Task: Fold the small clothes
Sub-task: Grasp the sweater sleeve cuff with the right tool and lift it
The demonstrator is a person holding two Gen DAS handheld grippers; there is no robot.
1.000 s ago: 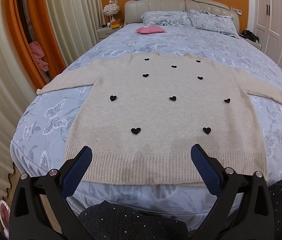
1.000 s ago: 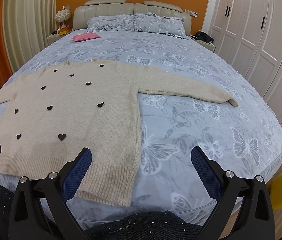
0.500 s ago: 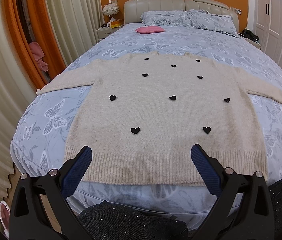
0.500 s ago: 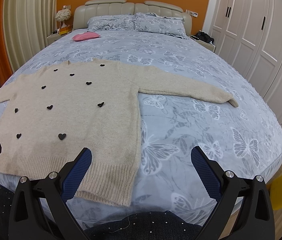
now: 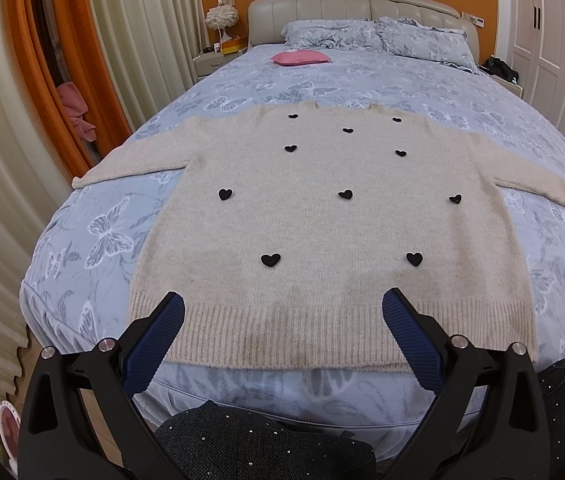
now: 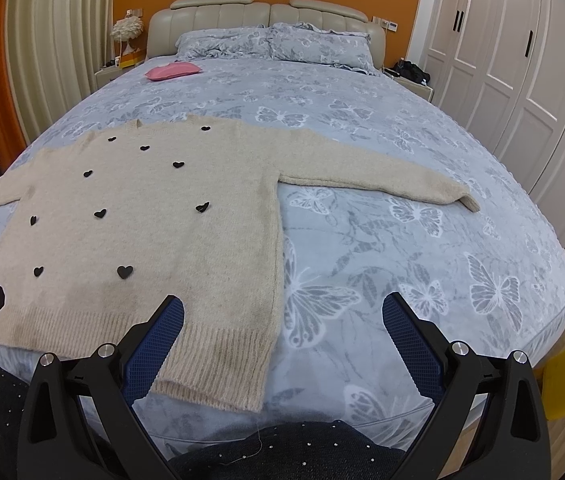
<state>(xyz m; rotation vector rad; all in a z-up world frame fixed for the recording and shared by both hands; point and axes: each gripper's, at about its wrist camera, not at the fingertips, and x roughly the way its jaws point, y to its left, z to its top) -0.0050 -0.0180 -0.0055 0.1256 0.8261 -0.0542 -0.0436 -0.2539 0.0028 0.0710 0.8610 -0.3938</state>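
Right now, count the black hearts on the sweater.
10 on the sweater, none seemingly hidden: three near the neckline, two below, three across the middle, two nearest the hem.

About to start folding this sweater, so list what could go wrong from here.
1. The sweater has its ribbed hem right at the bed's near edge; a careless pull could drag it off.
2. The right sleeve stretches far out, so the open right gripper may fold it unevenly.
3. The raised black hearts could catch on the open left gripper.
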